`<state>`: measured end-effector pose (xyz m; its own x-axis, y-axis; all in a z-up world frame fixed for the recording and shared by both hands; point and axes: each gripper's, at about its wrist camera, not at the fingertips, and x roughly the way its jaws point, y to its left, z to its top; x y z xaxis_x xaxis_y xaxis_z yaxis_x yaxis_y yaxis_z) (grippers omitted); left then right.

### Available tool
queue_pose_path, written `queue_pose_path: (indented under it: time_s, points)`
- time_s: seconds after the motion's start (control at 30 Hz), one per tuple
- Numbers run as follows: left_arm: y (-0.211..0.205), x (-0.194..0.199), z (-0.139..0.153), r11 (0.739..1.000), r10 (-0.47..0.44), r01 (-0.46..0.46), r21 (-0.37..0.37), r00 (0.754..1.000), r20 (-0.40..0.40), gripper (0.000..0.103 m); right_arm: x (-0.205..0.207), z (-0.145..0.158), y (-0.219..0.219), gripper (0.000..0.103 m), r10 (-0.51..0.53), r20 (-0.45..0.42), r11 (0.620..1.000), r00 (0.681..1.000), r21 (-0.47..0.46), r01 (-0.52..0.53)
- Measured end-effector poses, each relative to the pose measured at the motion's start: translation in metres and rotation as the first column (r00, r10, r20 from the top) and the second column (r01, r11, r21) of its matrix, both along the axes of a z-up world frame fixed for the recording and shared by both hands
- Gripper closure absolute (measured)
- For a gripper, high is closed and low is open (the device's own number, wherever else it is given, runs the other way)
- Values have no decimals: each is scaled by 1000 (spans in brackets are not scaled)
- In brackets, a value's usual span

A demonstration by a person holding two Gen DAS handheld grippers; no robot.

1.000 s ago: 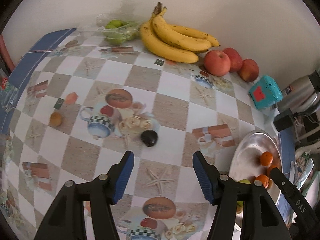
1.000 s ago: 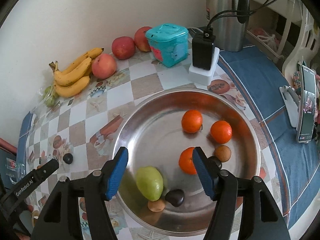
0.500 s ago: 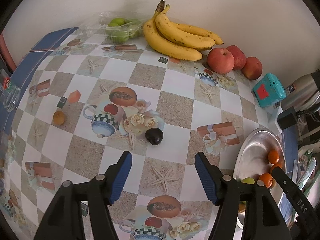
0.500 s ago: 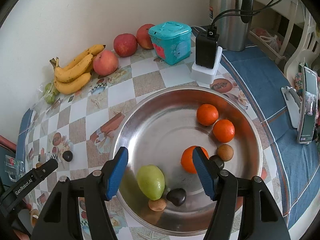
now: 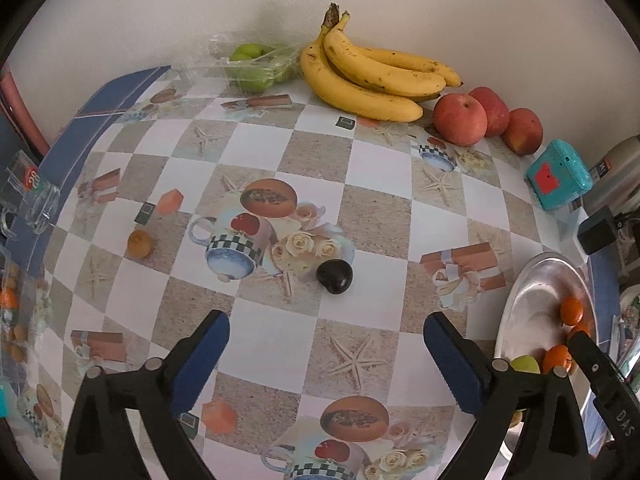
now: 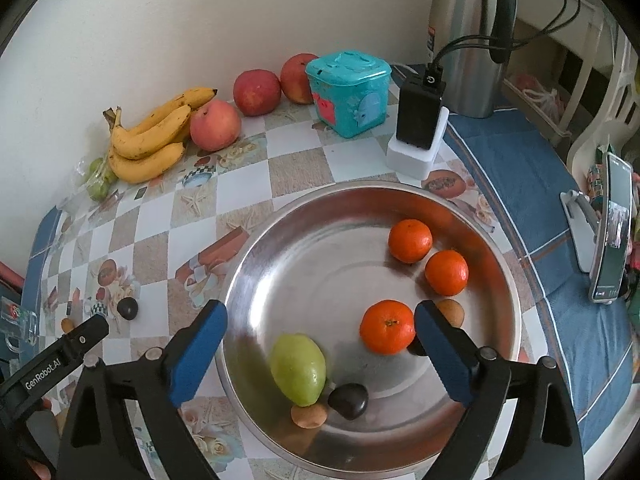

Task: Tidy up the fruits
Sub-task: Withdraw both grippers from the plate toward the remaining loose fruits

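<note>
My left gripper [image 5: 326, 334] hovers over the checked tablecloth, its jaws opening wide with nothing between them. A dark plum [image 5: 335, 276] lies just beyond its fingertips, and a small brown fruit [image 5: 139, 243] sits further left. My right gripper [image 6: 320, 318] hangs above the steel bowl [image 6: 320, 256], its jaws also opening and holding nothing. In the bowl lie three oranges [image 6: 387, 332], a green fruit [image 6: 298, 368], a dark plum [image 6: 349, 400] and small brown fruits [image 6: 309, 415]. Bananas [image 5: 372, 80], three apples [image 5: 460, 120] and bagged green fruits [image 5: 252, 66] line the wall.
A teal box [image 6: 348, 92], a black device on a white base [image 6: 418, 128] and a steel thermos [image 6: 468, 40] stand behind the bowl. A phone on a stand [image 6: 610, 232] is at the right. A clear glass [image 5: 36, 200] sits at the table's left edge.
Both grippers' jaws have spread much wider. The hands have stayed over the same spots, with only a slight tilt of each view.
</note>
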<state>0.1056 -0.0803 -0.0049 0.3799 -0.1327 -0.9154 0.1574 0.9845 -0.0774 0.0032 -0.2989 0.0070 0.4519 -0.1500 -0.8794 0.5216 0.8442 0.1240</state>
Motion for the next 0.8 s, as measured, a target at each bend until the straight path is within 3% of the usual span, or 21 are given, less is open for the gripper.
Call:
queue_pose_path:
  time_s: [0.3, 0.47, 0.8]
  points:
    - [1, 0, 1, 1000, -14, 14, 24, 1000, 10, 4, 1, 0, 3, 8, 8, 29, 1000, 1000, 23, -9]
    - [6, 2, 4, 999, -22, 21, 38, 1000, 22, 4, 6, -3, 8, 8, 34, 2, 999, 999, 13, -34]
    - [42, 15, 16, 996, -4, -3, 85, 997, 71, 4, 19, -4, 36, 8, 119, -15, 993, 993, 8, -119]
